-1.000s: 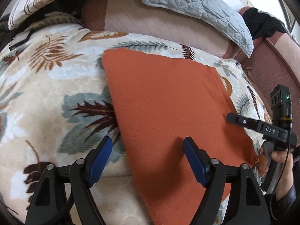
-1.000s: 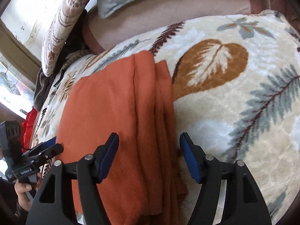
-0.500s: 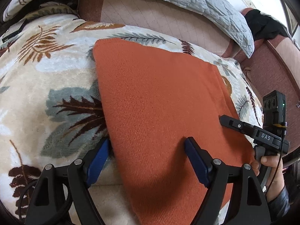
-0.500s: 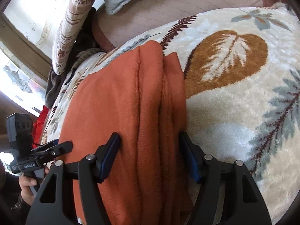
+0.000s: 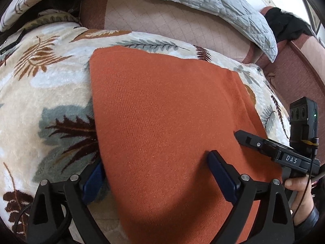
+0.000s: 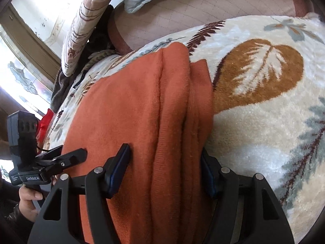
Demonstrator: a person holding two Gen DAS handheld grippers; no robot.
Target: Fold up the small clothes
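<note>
Two grippers: both sit low at the near edge of one folded orange garment [image 5: 162,122], which lies flat on a leaf-patterned blanket [image 5: 40,101].
Left gripper [image 5: 156,174]: fingers wide apart, straddling the garment's left edge; the left pad [image 5: 93,180] is at the blanket beside the cloth, the right pad [image 5: 221,177] rests on top of the cloth.
Right gripper [image 6: 162,170]: fingers apart, one on each side of the stacked folds at the garment's right edge; not yet pinched.
Hands: the person's right hand [image 5: 300,193] grips its handle from below at the garment's right side; the left hand [image 6: 28,199] does likewise.
Behind: a grey quilted pillow [image 5: 213,2] on a pink cushion [image 5: 162,26].
</note>
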